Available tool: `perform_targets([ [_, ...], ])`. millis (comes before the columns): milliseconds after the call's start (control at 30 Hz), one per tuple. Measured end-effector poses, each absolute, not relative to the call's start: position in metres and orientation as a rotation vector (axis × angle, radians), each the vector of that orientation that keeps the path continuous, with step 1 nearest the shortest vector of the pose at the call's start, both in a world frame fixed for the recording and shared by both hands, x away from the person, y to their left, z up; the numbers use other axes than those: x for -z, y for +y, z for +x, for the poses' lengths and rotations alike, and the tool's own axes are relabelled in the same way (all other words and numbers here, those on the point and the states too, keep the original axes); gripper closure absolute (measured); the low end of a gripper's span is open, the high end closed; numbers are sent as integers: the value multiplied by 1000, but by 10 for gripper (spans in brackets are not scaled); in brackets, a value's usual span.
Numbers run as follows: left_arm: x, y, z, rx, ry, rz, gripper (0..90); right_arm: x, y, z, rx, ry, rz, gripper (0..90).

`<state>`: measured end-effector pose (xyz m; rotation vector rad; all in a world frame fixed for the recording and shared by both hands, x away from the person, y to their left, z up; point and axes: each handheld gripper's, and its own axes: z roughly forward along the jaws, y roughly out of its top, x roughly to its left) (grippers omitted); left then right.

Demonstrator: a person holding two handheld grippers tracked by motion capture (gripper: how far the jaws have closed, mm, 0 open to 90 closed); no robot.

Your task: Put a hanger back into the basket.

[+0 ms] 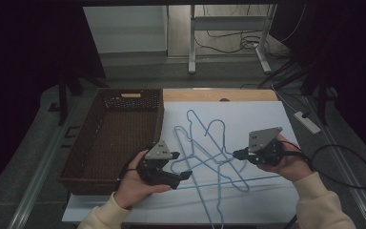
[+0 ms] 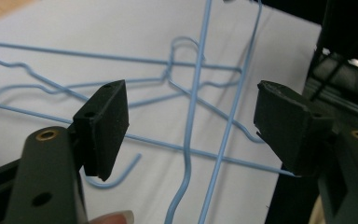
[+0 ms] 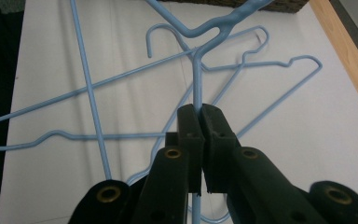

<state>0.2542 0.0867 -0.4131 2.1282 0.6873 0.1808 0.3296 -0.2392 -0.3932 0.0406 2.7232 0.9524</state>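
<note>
Several light-blue wire hangers point(image 1: 208, 151) lie tangled on a white sheet point(image 1: 252, 119). My right gripper point(image 1: 237, 154) is shut on the wire of one hanger point(image 3: 196, 79), which rises from between its pressed jaws point(image 3: 200, 114) and is lifted at that end. My left gripper point(image 1: 182, 164) is held at the left edge of the pile, with its jaws wide open. In the left gripper view two hanger wires point(image 2: 195, 93) run through the gap of that gripper point(image 2: 191, 126), and neither pad touches them. More hangers point(image 3: 88, 88) lie flat on the sheet below.
A dark woven basket point(image 1: 158, 119) stands on the left, its long side next to the sheet. A wooden table edge point(image 1: 219, 94) shows behind the sheet. A white power strip point(image 1: 307, 121) and cables lie on the floor to the right.
</note>
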Motion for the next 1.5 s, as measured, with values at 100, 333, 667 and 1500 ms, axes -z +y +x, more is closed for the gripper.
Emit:
perform_targets([
  [100,420,77,258,-152,702,2165,304,393,-238,326,-949,2728,16,875],
  [333,426,59,264,-78,665,2248,445,395,-233,323,-964,2738,-14,875],
  [667,435,51,266,-30,654,2296,768,401,-230,318,-1006,2741,-35,875],
  [1500,410,76,260,-77,662,2144,866,384,-248,320,-1356,2501,292,455],
])
